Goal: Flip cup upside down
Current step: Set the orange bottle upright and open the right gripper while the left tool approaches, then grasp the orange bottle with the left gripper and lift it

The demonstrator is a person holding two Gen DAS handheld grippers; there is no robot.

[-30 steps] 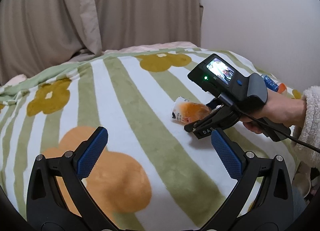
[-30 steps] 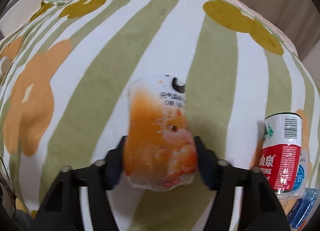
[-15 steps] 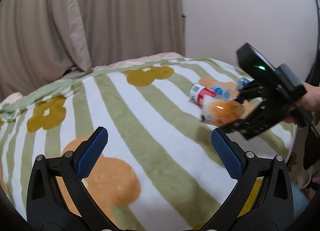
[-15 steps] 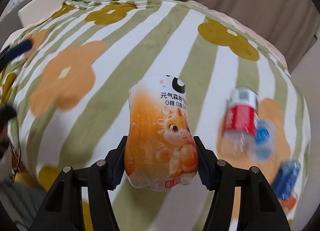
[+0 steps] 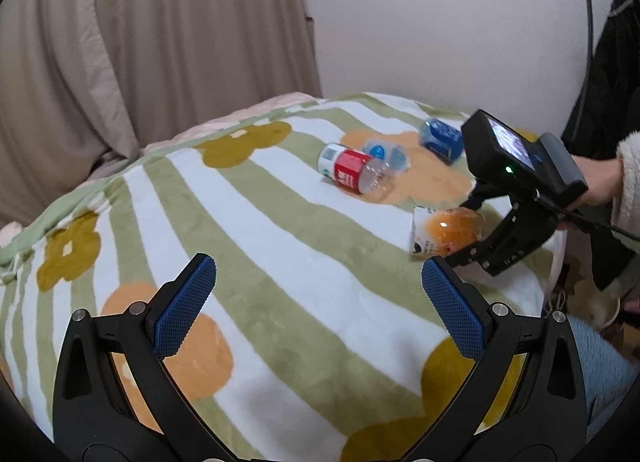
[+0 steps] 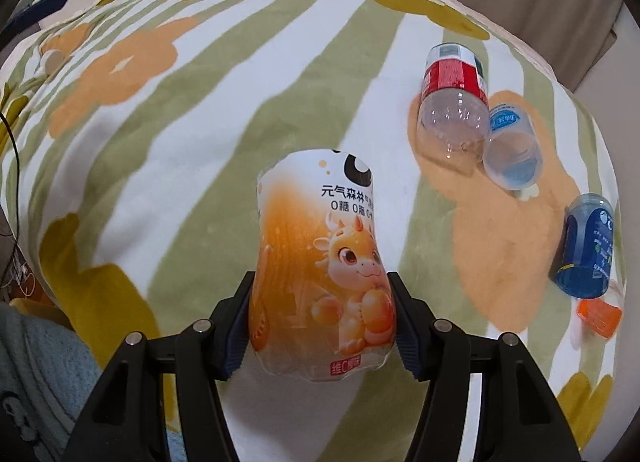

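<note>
The cup [image 6: 320,262] is a cut-off plastic bottle with an orange label showing a cartoon dragon. My right gripper [image 6: 322,326] is shut on its lower part and holds it in the air over the blanket. In the left wrist view the same cup [image 5: 444,232] lies nearly sideways in the right gripper [image 5: 472,240], its open end toward the left. A hand in a fluffy sleeve [image 5: 596,185] grips the handle. My left gripper [image 5: 320,302] stands open in the foreground, nothing between its blue pads [image 5: 184,302].
A striped flower-print blanket [image 5: 248,229] covers the bed. Three other cut bottles lie on it: a red-labelled one [image 6: 454,101], a light blue one [image 6: 512,149] and a dark blue one [image 6: 586,246]. An orange cap [image 6: 598,316] lies close by. Curtains [image 5: 140,41] hang behind.
The right gripper has lifted the cup off the blanket and carried it right and toward me. The cup's open end now tips downward. The left gripper stays open.
</note>
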